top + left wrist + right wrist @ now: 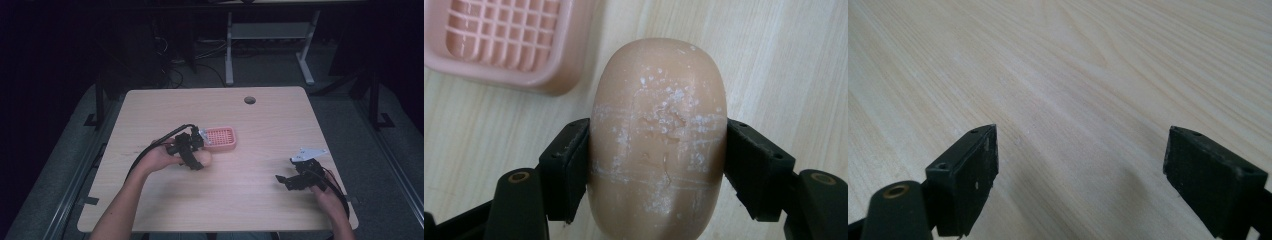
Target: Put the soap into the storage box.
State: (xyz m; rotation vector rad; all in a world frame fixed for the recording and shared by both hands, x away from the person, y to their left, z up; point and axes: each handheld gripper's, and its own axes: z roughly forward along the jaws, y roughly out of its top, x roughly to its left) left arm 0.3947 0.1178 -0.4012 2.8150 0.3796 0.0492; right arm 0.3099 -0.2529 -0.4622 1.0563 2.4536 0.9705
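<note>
The left tongs [658,165] pinch a peach bar of soap [658,145] at both sides, just beside the pink slatted soap dish [509,45] on the bench [260,200]. The grasp looks done; setting the soap into the dish is apparently left. The left gripper view shows white scuffs on the soap, while the high view places the right tongs [286,181] well apart, spread and empty.

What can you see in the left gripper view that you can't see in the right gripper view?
The left gripper view has a tan bar of soap squeezed between the left gripper jaws, plus a pink soap dish with a grid bottom lying beside it. The right gripper view has the right gripper with its jaws spread wide and nothing between them. Both have the light wooden table underneath and a pair of black jaws.
</note>
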